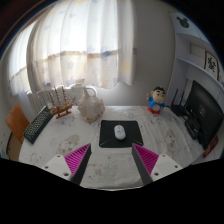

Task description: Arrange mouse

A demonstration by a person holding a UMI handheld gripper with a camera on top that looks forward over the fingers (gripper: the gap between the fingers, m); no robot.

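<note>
Hovering above bench (60, 150), tool (112, 160) spread wide, gripping nothing. Lying just ahead of fingertips: white mouse (120, 131), sitting centred on black mousepad (106, 136). Keyboard (38, 124) resting well off left.

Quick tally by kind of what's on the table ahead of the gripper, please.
Mouse: 1
Mouse pad: 1
Keyboard: 1
Toy figure: 1
White plush toy: 1
Total: 5
The gripper is open, short of the mouse pad.
</note>
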